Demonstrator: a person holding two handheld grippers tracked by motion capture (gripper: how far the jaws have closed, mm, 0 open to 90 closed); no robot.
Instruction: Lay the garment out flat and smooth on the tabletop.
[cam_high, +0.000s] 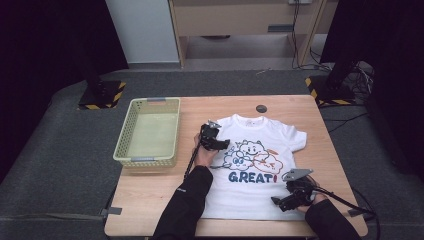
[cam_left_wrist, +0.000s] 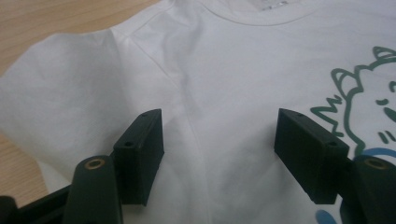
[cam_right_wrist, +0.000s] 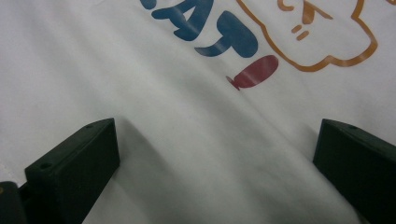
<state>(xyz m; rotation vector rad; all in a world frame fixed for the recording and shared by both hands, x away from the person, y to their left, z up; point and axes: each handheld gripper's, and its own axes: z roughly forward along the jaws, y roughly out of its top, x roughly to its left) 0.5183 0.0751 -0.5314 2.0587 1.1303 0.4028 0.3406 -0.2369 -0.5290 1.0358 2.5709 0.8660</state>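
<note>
A white child's T-shirt (cam_high: 250, 192) lies flat and face up on the wooden table (cam_high: 145, 200), printed with cartoon clouds and the word GREAT!. My left gripper (cam_high: 221, 145) hovers over the shirt's left shoulder area beside the sleeve. In the left gripper view the left gripper (cam_left_wrist: 219, 140) is open, with bare cloth (cam_left_wrist: 215, 84) between its jaws. My right gripper (cam_high: 280, 202) sits low over the shirt's lower right corner near the hem. In the right gripper view the right gripper (cam_right_wrist: 215, 158) is wide open over white fabric (cam_right_wrist: 187, 140), just below the red exclamation mark (cam_right_wrist: 254, 71).
A pale yellow plastic basket (cam_high: 150, 105) stands at the table's left, just beyond the shirt's left sleeve. A small black round disc (cam_high: 261, 108) lies past the collar. Two black stands with striped bases (cam_high: 102, 95) flank the table's far corners.
</note>
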